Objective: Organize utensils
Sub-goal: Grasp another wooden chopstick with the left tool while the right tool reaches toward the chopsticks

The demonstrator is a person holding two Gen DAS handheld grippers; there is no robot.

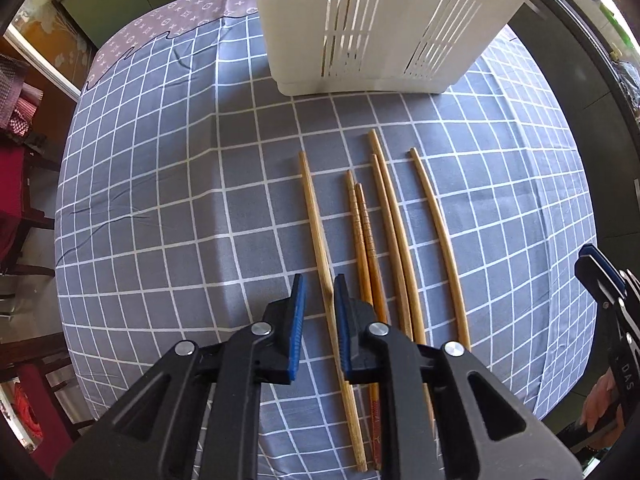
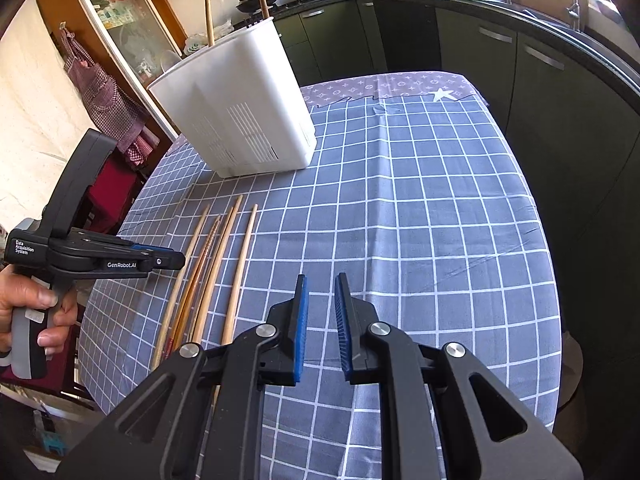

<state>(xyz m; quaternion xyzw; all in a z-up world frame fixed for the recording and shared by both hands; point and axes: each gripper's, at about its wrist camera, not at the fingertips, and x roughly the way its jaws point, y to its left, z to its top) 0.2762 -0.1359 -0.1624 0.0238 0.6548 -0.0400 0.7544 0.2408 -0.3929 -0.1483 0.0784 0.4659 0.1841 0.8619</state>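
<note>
Progress: partly done; two chopsticks standing upright in the white slotted holder, the rest not yet stowed.
Remaining: six chopsticks lying side by side on the checked cloth of the counter, in front of the holder, tips toward it.
Count: chopsticks eight in all; holder one; hand-held grippers two.
Left hand-held gripper: low over the row, jaws narrowly apart, leftmost chopstick lying between the blue pads; contact with pads not confirmed.
Right hand-held gripper: narrow gap between pads, nothing between them, over bare cloth beside the row.
Next step, judged: pinch and lift the leftmost chopstick, carry to holder.
</note>
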